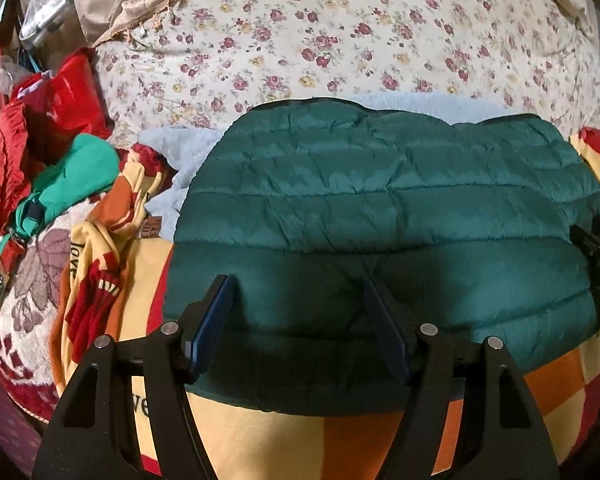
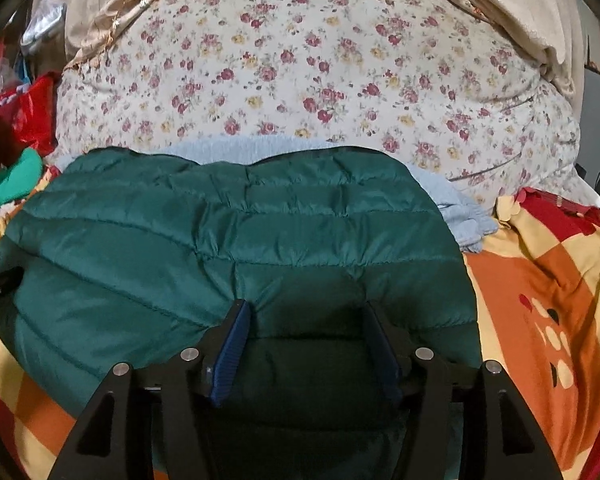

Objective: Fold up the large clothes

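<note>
1. Bed (image 1: 380,40): covered w/ cream quilt in small rose print, soft and puffy, filling the far side; beige fringed cloth along the far edge.
2. Checked blanket (image 2: 540,300), orange/yellow/red squares, smooth fleece-like, spread over the near side of the bed.
3. Green puffer jacket (image 1: 380,200) lies flat on the checked blanket at the near edge of the bed, about centred. Long axis runs left-right across both views; quilted channels run the same way. Shiny nylon shell, padded, rounded outline. Which end is collar: can't tell.
4. Pale blue fuzzy cloth (image 2: 460,208) pokes out from under the jacket's far edge.
5. Heap at the bed's left edge: red crinkly garment (image 1: 8,152), bright green fabric (image 1: 80,172), red plastic bag (image 1: 68,92).
6. Left tool (image 1: 296,320): jaws spread, blue ribbed pads over the jacket's near edge, not pinching it.
7. Right tool (image 2: 306,344): jaws spread, jacket fabric between pads, no squeeze visible.
</note>
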Tool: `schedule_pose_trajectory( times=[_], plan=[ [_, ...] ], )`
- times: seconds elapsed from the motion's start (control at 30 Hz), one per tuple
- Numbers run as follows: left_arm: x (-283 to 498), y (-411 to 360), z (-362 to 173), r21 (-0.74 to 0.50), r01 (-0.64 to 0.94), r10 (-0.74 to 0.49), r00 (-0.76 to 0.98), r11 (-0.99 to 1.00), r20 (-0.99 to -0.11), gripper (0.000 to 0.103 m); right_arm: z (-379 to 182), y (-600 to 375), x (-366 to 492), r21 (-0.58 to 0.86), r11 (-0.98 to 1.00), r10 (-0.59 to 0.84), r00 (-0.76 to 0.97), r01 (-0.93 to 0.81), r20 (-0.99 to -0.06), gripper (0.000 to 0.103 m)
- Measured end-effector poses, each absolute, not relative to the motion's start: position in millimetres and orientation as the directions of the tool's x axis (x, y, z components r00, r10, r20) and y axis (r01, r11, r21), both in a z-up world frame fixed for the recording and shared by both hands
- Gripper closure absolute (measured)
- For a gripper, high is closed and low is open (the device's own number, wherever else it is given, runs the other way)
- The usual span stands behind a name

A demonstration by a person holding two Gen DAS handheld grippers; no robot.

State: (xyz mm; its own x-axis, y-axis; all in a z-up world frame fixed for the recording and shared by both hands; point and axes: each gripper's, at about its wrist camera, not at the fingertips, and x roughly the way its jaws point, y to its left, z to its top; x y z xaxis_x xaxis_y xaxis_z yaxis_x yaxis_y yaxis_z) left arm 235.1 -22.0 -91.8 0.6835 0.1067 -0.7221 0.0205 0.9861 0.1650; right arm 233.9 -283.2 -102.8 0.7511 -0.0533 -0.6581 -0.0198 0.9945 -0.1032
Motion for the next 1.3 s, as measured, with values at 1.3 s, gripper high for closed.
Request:
schedule_pose_trajectory(
  times=[1.3],
  plan=[
    [264, -57, -71, 0.132, 0.116, 0.013, 0.700, 0.984, -0.714, 0.034, -108, -325, 333, -0.074, 0.990, -0.135, 0.682, 0.118, -0.718, 0.035]
  ],
)
